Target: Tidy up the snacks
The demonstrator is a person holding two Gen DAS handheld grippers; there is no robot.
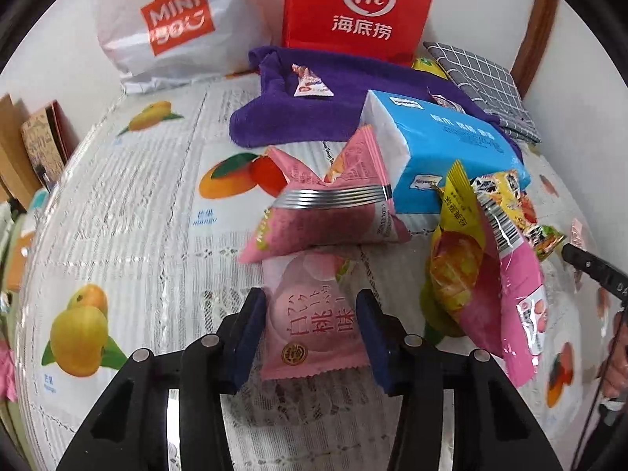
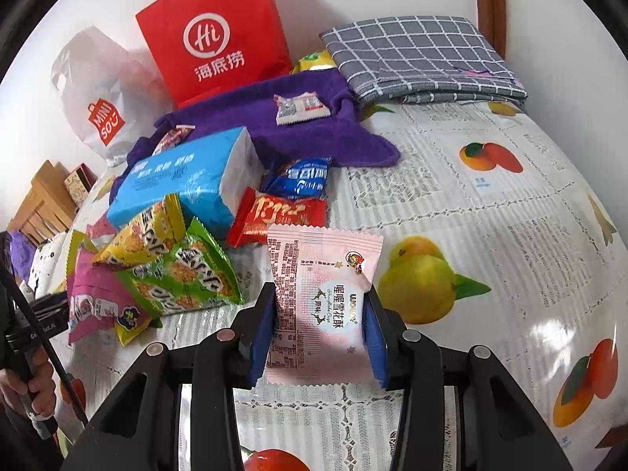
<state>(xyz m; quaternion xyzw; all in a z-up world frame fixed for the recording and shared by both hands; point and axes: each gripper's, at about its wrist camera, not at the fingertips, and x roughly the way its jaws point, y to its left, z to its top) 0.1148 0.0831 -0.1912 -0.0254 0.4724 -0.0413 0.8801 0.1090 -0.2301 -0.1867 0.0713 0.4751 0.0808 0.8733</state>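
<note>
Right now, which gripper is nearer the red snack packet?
Right. The right gripper sits just below the red snack packet; the left gripper is left beyond the snack pile.

snack pile [image 2: 165, 259] blocks left, tablecloth [image 2: 490, 235] right — free

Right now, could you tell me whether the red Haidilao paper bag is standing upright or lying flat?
Upright: the red Haidilao paper bag stands behind the purple towel, its logo facing forward.
</note>
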